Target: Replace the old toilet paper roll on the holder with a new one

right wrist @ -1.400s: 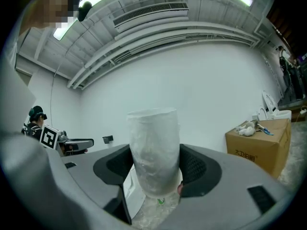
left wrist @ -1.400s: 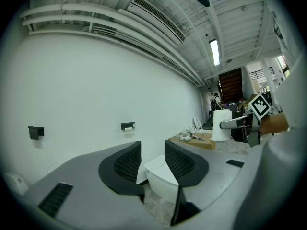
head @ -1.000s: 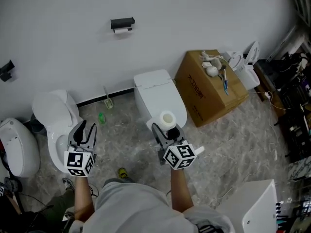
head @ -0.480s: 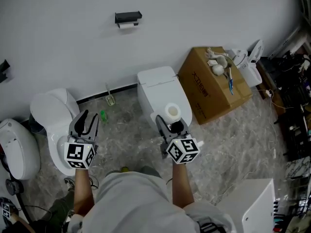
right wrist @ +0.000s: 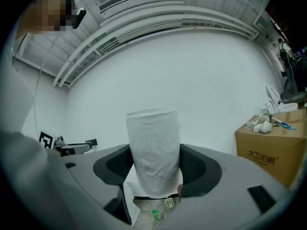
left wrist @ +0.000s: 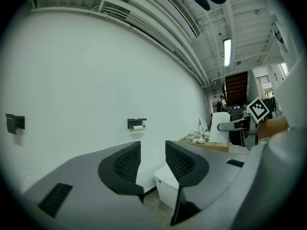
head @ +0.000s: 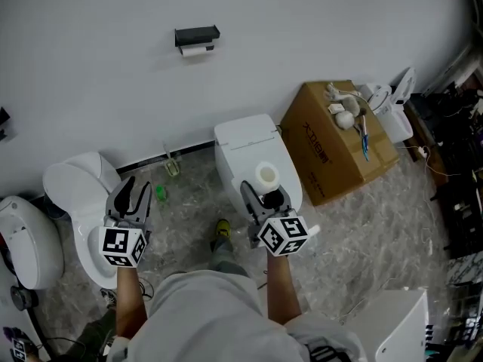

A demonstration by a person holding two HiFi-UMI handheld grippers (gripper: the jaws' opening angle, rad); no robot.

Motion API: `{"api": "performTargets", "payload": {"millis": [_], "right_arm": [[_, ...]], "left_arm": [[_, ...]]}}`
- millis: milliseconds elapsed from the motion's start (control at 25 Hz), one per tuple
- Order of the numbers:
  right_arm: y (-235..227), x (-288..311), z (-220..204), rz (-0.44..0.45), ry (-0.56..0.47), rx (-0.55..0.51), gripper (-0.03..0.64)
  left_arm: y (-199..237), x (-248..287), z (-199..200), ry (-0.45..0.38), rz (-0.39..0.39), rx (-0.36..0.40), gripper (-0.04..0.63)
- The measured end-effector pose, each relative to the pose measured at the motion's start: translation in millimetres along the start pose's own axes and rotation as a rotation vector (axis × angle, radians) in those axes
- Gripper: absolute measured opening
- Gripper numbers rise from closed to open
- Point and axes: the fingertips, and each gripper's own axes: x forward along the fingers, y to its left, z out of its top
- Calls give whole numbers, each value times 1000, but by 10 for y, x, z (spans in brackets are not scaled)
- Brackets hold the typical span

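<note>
Standing upright in the clenched right claw [head: 263, 194], the new roll [head: 265, 176] is held well apart from the wall holder [head: 196, 34] at eleven o'clock; the left claw [head: 130, 194] is seen released, empty.

Person stepped toward wall: shoe [head: 221, 232] now out on floor at 9 o'clock of right gripper [head: 264, 191]; earlier it sat close under torso, near 6 o'clock of frame. Both grippers carried forward. Toilet paper roll [head: 265, 176] now farther over toilet lid [head: 245, 145], nearer tank. Left toilet [head: 72, 181] slid toward 8 o'clock beside left gripper [head: 134, 194]. Black wall fixture [head: 2, 115] pushed to frame edge at 9 o'clock, nearly cut off. Cardboard box [head: 332, 145] shifted slightly toward 3 o'clock.
</note>
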Motion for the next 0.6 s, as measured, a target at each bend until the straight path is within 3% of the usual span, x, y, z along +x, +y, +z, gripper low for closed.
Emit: {"api": "performTargets", "payload": {"millis": [360,600], "right_arm": [[-831,1027,173,35,52,4,296],[-1360,1721,458,78,78,22,296]], "left_arm": [[197,1248,-65,32,48,-31,160],[210,2099,103,53,67,-25,163]]}}
